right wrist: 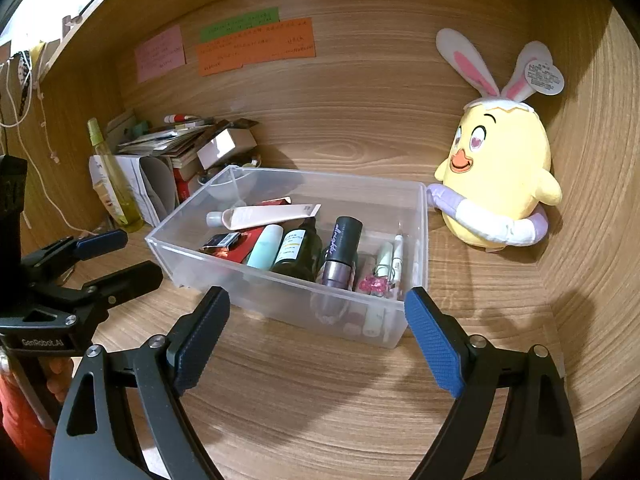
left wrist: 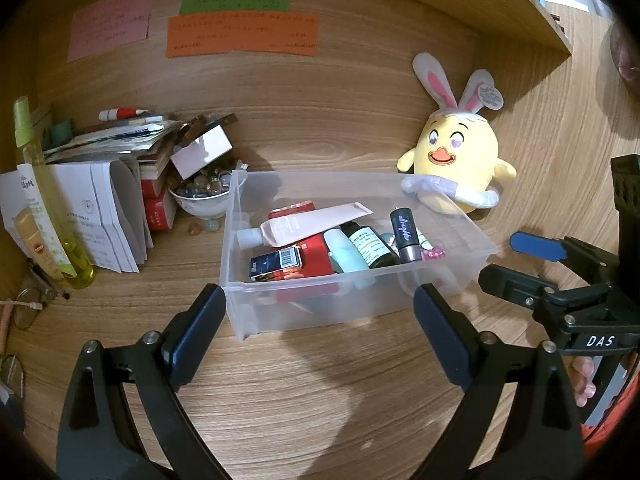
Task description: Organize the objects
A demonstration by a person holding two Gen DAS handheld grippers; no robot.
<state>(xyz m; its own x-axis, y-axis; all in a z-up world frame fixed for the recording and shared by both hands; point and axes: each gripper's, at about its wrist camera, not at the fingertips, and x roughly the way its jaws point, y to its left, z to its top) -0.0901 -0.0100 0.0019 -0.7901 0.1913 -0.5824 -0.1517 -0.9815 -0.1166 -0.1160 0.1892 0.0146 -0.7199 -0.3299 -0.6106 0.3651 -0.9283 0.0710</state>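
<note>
- Left gripper (left wrist: 320, 334): my fingers stand wide apart and hold nothing; they hang just short of the near wall of the clear bin (left wrist: 280, 308), not touching it.
- Clear bin, location: on the worktop (left wrist: 320, 400), between the paper stack (left wrist: 100, 216) on the left and the yellow plush chick (left wrist: 460, 160) on the right; the chick's ring touches the bin's far right corner.
- Contents: pink tube (left wrist: 316, 224), dark bottle (left wrist: 372, 246), purple-capped bottle (left wrist: 406, 234), all lying inside.
- Orientation: the bin's long axis runs left to right, slightly skewed, right end farther back; the tube lies along it, cap to the left.
- Right gripper (right wrist: 318, 338): fingers equally wide, empty, clear of the bin.
- Judgement: sorting looks near done; to shift the bin, grip a short wall at each end and keep it level.
</note>
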